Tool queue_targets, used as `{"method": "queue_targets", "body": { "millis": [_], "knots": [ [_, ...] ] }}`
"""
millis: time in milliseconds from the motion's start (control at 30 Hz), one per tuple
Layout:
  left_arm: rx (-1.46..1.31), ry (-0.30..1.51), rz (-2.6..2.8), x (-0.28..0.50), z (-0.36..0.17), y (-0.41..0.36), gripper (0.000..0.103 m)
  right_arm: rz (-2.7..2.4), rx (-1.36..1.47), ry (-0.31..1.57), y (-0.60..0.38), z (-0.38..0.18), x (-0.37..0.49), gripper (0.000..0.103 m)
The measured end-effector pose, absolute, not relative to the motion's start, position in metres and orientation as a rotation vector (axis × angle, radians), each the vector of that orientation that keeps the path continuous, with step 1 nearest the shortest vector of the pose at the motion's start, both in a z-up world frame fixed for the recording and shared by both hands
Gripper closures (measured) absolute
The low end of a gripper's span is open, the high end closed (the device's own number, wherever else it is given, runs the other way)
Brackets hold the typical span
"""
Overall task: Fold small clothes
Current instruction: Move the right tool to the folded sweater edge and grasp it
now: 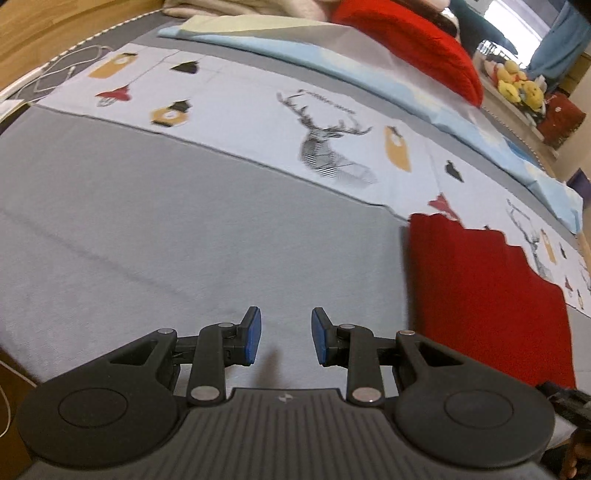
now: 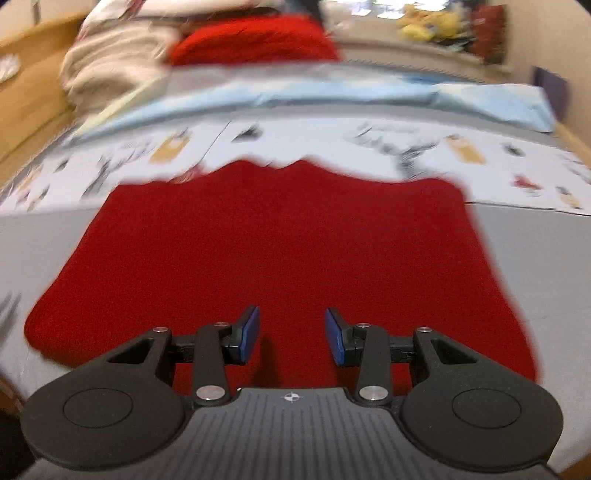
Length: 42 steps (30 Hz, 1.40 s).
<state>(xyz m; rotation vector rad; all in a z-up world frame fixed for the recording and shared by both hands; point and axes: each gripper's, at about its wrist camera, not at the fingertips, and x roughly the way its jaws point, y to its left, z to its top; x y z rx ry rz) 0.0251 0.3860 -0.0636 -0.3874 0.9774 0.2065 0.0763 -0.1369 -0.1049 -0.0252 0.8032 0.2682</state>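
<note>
1. Bed (image 1: 147,229) fills both views; grey sheet, printed band (image 1: 258,110) across it with deer and lantern motifs.
2. Light blue quilt (image 1: 369,77) folded along the far side of the band.
3. Red pillow (image 1: 417,40) and beige blanket (image 2: 110,74) heaped beyond the quilt.
4. Wooden bed frame (image 1: 55,26) at the far left edge; white cable (image 1: 74,62) lies on the dark edging beside it.
5. Shelf beyond the bed holds yellow plush toys (image 1: 517,83) and a dark red item (image 1: 561,118).
6. Bright window (image 1: 517,18) with blue curtain (image 1: 561,37), daylight coming in.
</note>
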Motion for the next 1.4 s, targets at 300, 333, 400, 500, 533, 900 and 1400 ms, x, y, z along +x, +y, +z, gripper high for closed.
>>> {"method": "queue_targets", "body": {
  "millis": [300, 333, 400, 500, 533, 900, 1400],
  "knots": [
    [-0.448, 0.971, 0.286, -0.003, -0.072, 0.432, 0.07, 0.312, -0.175, 0.71, -0.054, -0.106, 0.06, 0.062],
    [-0.454, 0.971, 0.292, -0.005, -0.073, 0.436, 0.07, 0.373, -0.188, 0.682, -0.037, -0.103, 0.055, 0.062],
    [-0.463, 0.971, 0.298, -0.008, -0.074, 0.441, 0.07, 0.485, -0.214, 0.653, -0.01, -0.101, 0.047, 0.063],
    [-0.467, 0.974, 0.305, -0.012, -0.076, 0.448, 0.07, 0.626, -0.283, 0.621, 0.035, -0.104, 0.032, 0.063],
    [-0.469, 0.976, 0.307, -0.012, -0.077, 0.45, 0.07, 0.67, -0.31, 0.62, 0.048, -0.107, 0.028, 0.062],
    [-0.501, 0.97, 0.312, -0.012, -0.08, 0.468, 0.07, 0.71, -0.71, 0.613, 0.128, -0.147, 0.006, 0.044],
    [-0.489, 0.99, 0.307, -0.004, -0.083, 0.464, 0.069, 0.821, -0.799, 0.433, 0.147, -0.119, -0.04, 0.084]
  ]
}}
